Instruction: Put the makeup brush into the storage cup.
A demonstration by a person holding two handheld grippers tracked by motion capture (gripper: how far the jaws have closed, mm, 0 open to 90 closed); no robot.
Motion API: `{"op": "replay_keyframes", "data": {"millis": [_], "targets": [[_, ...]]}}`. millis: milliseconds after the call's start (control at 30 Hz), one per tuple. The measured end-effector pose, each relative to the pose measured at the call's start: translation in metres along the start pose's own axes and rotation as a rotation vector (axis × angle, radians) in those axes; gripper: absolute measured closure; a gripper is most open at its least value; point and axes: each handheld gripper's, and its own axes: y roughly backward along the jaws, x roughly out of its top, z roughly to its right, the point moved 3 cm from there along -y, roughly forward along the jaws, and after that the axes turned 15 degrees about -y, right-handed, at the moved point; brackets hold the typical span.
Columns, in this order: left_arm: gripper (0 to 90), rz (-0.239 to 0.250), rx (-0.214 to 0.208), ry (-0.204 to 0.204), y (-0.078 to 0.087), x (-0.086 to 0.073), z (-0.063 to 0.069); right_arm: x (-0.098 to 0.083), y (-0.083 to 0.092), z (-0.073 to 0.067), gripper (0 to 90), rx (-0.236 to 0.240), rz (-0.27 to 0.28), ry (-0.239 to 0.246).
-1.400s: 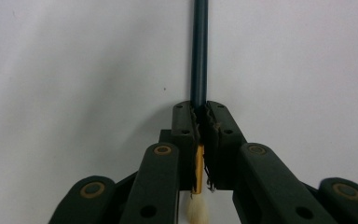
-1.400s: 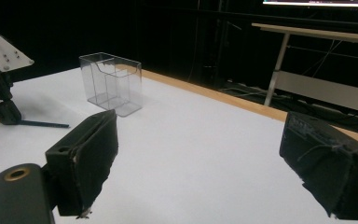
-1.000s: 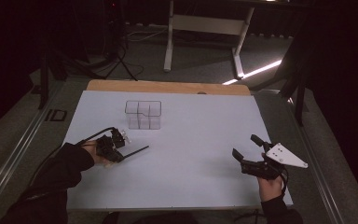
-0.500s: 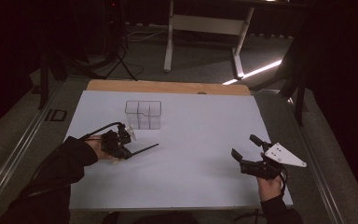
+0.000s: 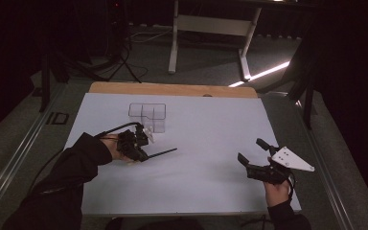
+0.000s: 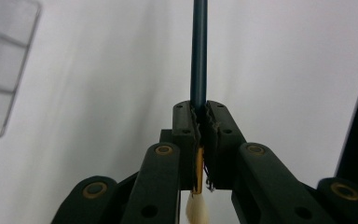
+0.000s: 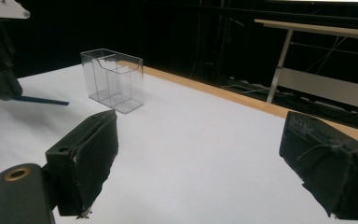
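i have the left tool (image 5: 141,152) clamped on a paintbrush (image 6: 199,51), carrying it; next i tip it into the clear organizer (image 5: 147,116) toward the desk's far edge. right tool (image 5: 251,158) apart.

- The table top (image 5: 201,191) is plain white, with a light wooden edge (image 5: 172,89) along its far side.
- The paintbrush (image 6: 198,56) has a dark blue handle, a gold-coloured ferrule and pale cream bristles.
- The left gripper (image 6: 199,122) is black, with brass-coloured pins at its joints.
- The right gripper (image 5: 255,156) is black too, and carries a light grey plate (image 5: 291,159) dotted with small dark holes.
- The organizer box (image 7: 112,80) is clear and colourless.
- The sleeve (image 5: 72,172) looks black, though the light there is dim.
- The floor (image 5: 211,57) is grey.
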Motion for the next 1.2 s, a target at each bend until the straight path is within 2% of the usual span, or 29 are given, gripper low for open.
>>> {"op": "replay_keyframes", "data": {"millis": [67,100,133,167,233,267,300,367,500,567,600,633,667,700,733,767,800,833,867,933,967,1000,1067,1100,1133,1200], "targets": [[84.0,0.001,0.013,-0.012,0.001,0.004,-0.001,0.000,-0.001,0.000,11.3,-0.005,-0.006,0.007],[84.0,0.004,-0.002,-0.009,0.002,0.005,-0.001,0.000,-0.001,0.000,11.2,-0.005,-0.008,0.008],[84.0,-0.005,0.013,-0.019,0.003,0.007,-0.001,0.000,-0.002,-0.001,11.2,-0.005,-0.009,0.012],[84.0,-0.005,0.008,-0.008,0.003,0.010,-0.001,0.000,-0.002,-0.001,11.2,-0.006,-0.012,0.015],[84.0,-0.015,0.008,-0.022,0.005,0.015,0.000,0.001,-0.002,-0.003,12.2,-0.003,-0.012,0.038],[84.0,-0.014,-0.005,-0.026,0.005,0.016,0.000,0.003,-0.001,-0.005,13.0,-0.001,-0.012,0.050],[84.0,-0.017,0.006,-0.040,0.007,0.019,0.001,0.004,-0.001,-0.006,13.0,0.004,-0.011,0.052],[84.0,-0.013,-0.005,-0.046,0.009,0.023,0.000,0.007,-0.001,-0.010,13.0,0.023,-0.014,0.058],[84.0,-0.008,-0.006,-0.061,0.012,0.032,-0.002,0.009,-0.006,-0.020,13.0,0.051,-0.066,0.118],[84.0,-0.017,0.002,-0.085,0.013,0.036,-0.002,0.010,-0.008,-0.026,12.8,0.072,-0.077,0.156],[84.0,-0.009,-0.018,-0.080,0.013,0.038,-0.001,0.011,-0.009,-0.028,12.6,0.070,-0.080,0.172],[84.0,-0.016,-0.013,-0.095,0.013,0.040,-0.002,0.011,-0.010,-0.030,12.6,0.071,-0.085,0.184],[84.0,-0.015,-0.011,-0.090,0.012,0.041,-0.003,0.012,-0.012,-0.031,12.7,0.084,-0.099,0.187],[83.9,-0.017,-0.027,-0.094,0.012,0.043,-0.003,0.012,-0.014,-0.032,12.9,0.078,-0.112,0.197],[84.0,-0.022,-0.007,-0.098,0.011,0.045,-0.004,0.012,-0.016,-0.033,12.9,0.065,-0.133,0.217],[84.0,-0.024,-0.024,-0.103,0.011,0.047,-0.004,0.012,-0.018,-0.035,12.9,0.069,-0.155,0.237],[84.0,-0.025,-0.027,-0.116,0.011,0.049,-0.003,0.012,-0.019,-0.036,12.9,0.064,-0.160,0.252],[84.0,-0.017,-0.016,-0.112,0.010,0.052,-0.004,0.012,-0.020,-0.036,12.9,0.062,-0.167,0.262],[84.0,-0.023,-0.031,-0.120,0.010,0.054,-0.004,0.012,-0.022,-0.037,12.7,0.067,-0.187,0.275],[84.0,-0.025,-0.018,-0.124,0.009,0.059,-0.005,0.010,-0.026,-0.040,12.8,0.047,-0.209,0.305],[84.0,-0.027,-0.034,-0.134,0.009,0.061,-0.004,0.010,-0.028,-0.041,12.7,0.054,-0.221,0.313],[84.0,-0.031,-0.022,-0.146,0.009,0.064,-0.005,0.009,-0.029,-0.043,12.8,0.066,-0.228,0.323],[84.0,-0.032,-0.039,-0.146,0.007,0.068,-0.005,0.007,-0.033,-0.046,12.9,0.083,-0.252,0.332],[84.0,-0.033,-0.030,-0.151,0.007,0.071,-0.005,0.006,-0.035,-0.047,13.2,0.077,-0.266,0.341],[84.0,-0.036,-0.047,-0.161,0.006,0.073,-0.006,0.005,-0.037,-0.049,13.3,0.070,-0.272,0.348],[84.0,-0.036,-0.043,-0.163,0.005,0.077,-0.006,0.002,-0.040,-0.051,15.0,0.074,-0.300,0.370]]}}
